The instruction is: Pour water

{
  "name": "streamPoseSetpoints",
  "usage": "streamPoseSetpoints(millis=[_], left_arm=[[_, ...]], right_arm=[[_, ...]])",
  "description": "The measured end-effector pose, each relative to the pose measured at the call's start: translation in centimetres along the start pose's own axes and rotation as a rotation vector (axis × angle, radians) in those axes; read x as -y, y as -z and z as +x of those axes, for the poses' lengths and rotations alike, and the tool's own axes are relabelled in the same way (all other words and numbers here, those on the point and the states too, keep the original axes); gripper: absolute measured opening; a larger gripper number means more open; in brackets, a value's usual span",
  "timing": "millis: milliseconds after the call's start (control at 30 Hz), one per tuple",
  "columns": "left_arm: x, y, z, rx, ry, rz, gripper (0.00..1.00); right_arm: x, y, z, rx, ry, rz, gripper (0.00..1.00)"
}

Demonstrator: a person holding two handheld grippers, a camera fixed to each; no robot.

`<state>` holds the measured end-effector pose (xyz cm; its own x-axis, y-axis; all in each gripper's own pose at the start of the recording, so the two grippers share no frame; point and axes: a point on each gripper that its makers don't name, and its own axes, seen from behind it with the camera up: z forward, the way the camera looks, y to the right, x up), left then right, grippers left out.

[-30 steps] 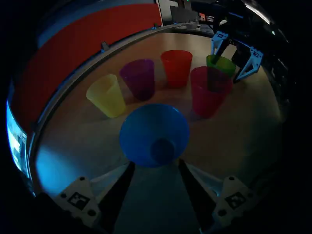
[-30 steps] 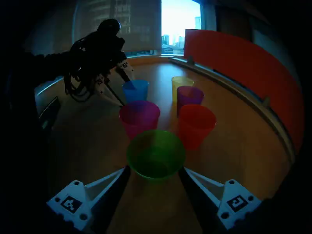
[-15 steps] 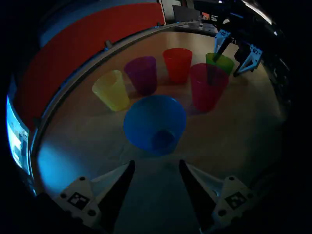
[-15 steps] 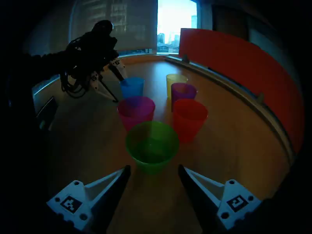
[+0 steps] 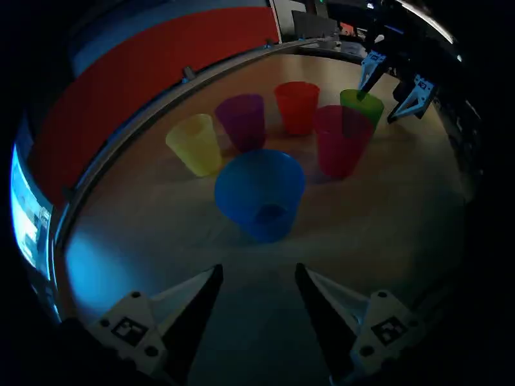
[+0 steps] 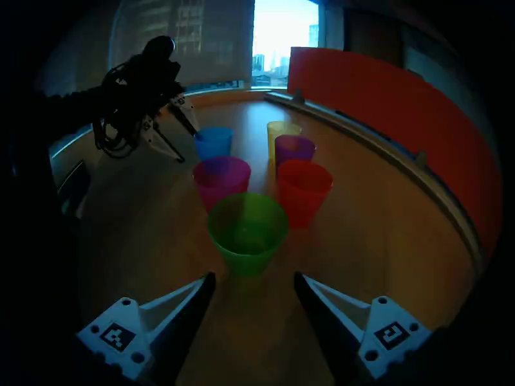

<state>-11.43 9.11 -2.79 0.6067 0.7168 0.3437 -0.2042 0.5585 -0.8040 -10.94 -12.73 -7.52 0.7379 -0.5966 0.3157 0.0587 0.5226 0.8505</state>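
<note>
Six plastic cups stand upright in a cluster on the wooden table (image 5: 399,212). In the left gripper view the blue cup (image 5: 261,193) is nearest, a little ahead of my left gripper (image 5: 257,276), which is open and holds nothing. Behind it are the yellow cup (image 5: 195,143), purple cup (image 5: 242,119), red cup (image 5: 297,106), magenta cup (image 5: 341,138) and green cup (image 5: 362,104). In the right gripper view the green cup (image 6: 248,231) stands just ahead of my right gripper (image 6: 254,283), open and apart from it. The water level is too dark to judge.
A red partition (image 6: 386,109) with a rail runs along one table edge. A bright window (image 6: 277,45) lies beyond the far end. The left gripper and the hand holding it (image 6: 138,96) hang behind the blue cup (image 6: 214,141). Bare wood (image 6: 386,257) lies to the right.
Both grippers have drawn back. The blue cup and the green cup, earlier right at the fingertips, now stand free on the table farther ahead.
</note>
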Motion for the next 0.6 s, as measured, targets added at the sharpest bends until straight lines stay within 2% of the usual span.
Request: streamPoseSetpoints(millis=[167,267,600], left_arm=[[0.6,0.7,-0.4,0.000,0.022,0.020,0.83],[1.4,0.9,-0.7,-0.002,0.052,0.042,0.83],[3.4,1.4,-1.9,-0.017,0.165,0.136,0.83]], right_arm=[[-0.3,0.2,-0.1,0.006,-0.007,-0.018,0.94],[-0.5,0.3,-0.2,0.009,-0.022,-0.033,0.94],[-1.6,0.7,-1.6,0.030,-0.127,-0.113,0.94]])
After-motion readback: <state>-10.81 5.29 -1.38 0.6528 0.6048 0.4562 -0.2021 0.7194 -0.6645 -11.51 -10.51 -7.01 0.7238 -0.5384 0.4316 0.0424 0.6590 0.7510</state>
